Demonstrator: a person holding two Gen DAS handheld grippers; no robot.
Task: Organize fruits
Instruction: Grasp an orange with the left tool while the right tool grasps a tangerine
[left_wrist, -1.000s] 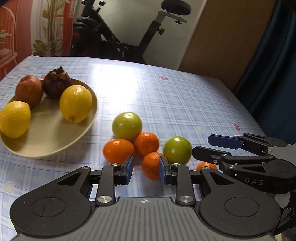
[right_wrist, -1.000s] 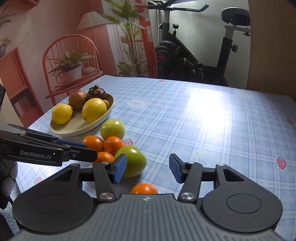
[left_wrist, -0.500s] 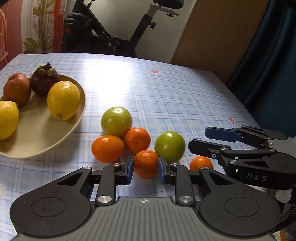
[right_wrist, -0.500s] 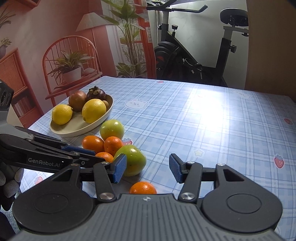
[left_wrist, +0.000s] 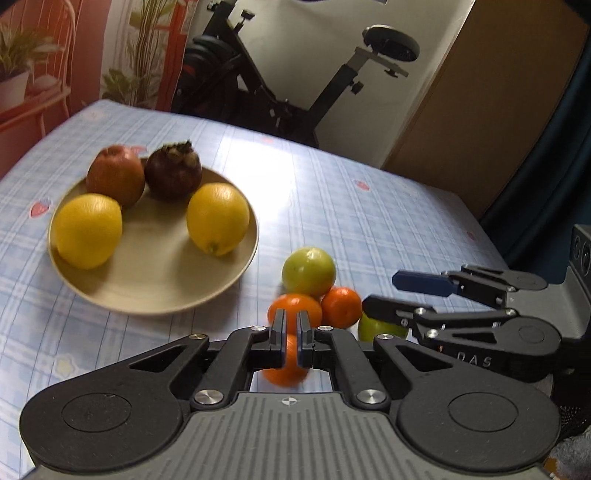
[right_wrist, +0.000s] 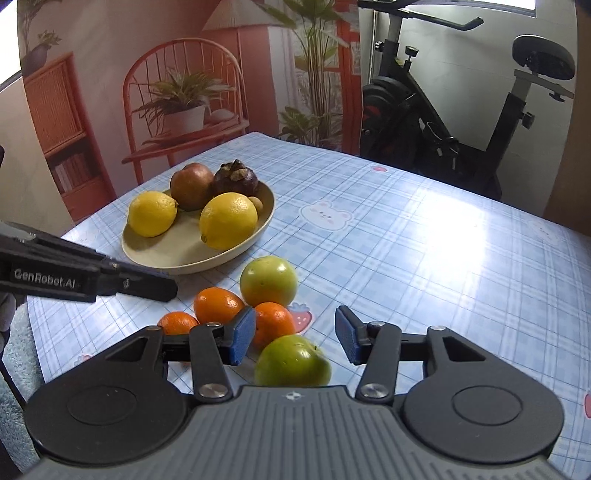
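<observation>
We saw the left gripper (left_wrist: 291, 334) draw its pads together until almost no gap remained; the small orange (left_wrist: 286, 363) that had sat between them a half second before now lay under and behind the tips, apparently not clamped. The right gripper (right_wrist: 293, 338) narrowed its jaws a little and moved over the green fruit (right_wrist: 291, 363), which now sat between its fingers, untouched by either pad.
</observation>
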